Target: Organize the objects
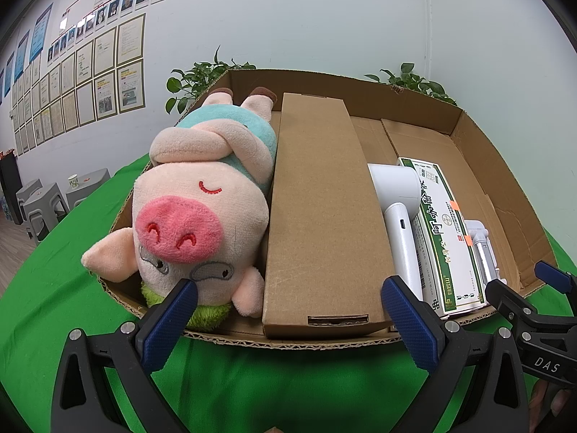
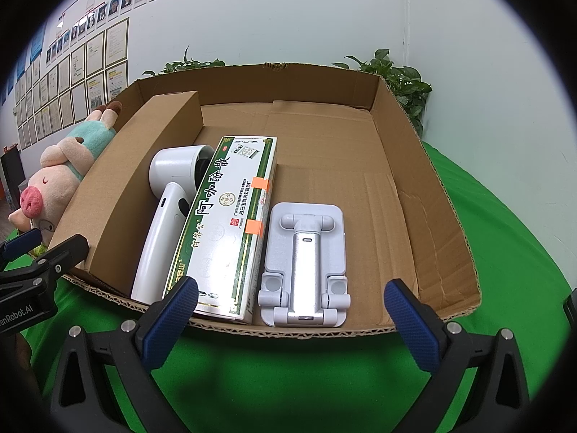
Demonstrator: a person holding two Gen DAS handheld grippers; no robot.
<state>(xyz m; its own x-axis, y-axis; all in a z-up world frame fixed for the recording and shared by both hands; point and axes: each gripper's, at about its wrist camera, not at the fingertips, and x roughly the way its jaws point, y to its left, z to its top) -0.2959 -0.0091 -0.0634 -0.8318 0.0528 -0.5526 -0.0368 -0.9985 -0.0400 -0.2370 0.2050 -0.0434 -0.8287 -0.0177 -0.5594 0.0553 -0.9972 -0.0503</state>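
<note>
Shallow cardboard tray on green-covered bench, packed along its near edge. Plush pig at 9 o'clock in the left wrist view, head toward the camera, snout up, lying against the tray's left wall and draped partly over the rim. Long brown carton just beside the pig, running from 6 toward 12 o'clock. Then, side by side toward 3 o'clock: white handheld fan, touching green-and-white medicine box with two orange tape tabs, and folded white phone stand lying flat just beside the box. Bare cardboard floor at 12 to 2 o'clock in the right wrist view. Left tongs spread wide apart, holding nothing, hovering over the tray's near rim at 6 o'clock. Right tongs likewise wide apart and empty, fingertips framing the phone stand from above the near rim. Potted plants behind the tray at 11 and 1 o'clock.
</note>
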